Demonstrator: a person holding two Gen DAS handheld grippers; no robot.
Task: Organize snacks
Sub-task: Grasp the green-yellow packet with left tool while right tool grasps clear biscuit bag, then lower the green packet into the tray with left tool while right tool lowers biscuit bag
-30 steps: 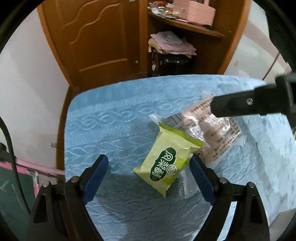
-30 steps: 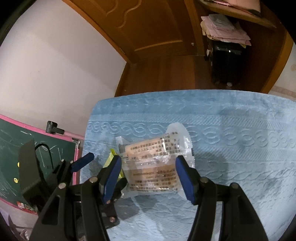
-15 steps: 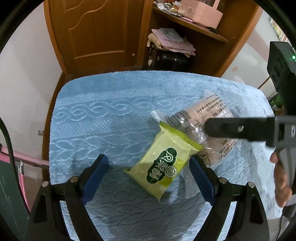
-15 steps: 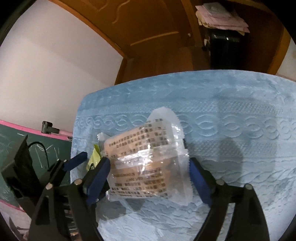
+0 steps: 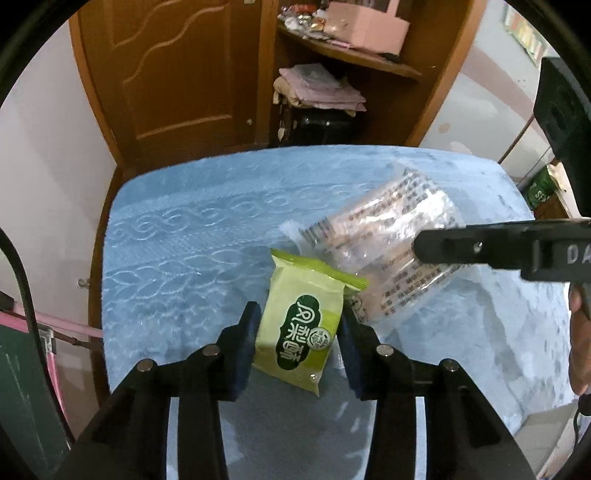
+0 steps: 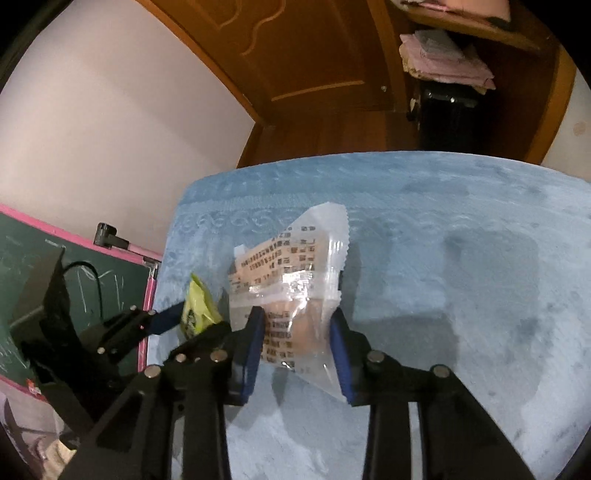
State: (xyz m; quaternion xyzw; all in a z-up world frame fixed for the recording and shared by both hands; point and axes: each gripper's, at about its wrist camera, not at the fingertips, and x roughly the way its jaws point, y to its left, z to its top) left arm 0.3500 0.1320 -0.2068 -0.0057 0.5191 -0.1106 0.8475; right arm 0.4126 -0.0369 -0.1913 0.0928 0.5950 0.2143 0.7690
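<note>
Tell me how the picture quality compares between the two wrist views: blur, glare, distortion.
Left wrist: sharp on the green packet, fisheye bending the blue cloth, clear packet smeared. Right wrist: dimmer, glare on that clear packet, cloth softly blurred, dark shadow to its right.

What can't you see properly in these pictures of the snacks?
- Clear snack packet: its print is too small and blurry to read in either view.
- Green snack packet: in the right wrist view, the left tool hides most of it.
- Pink box on the shelf: cut off by the top edge.

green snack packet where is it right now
In the left wrist view the green snack packet sits gripped by the left gripper, over the blue towel.
</note>
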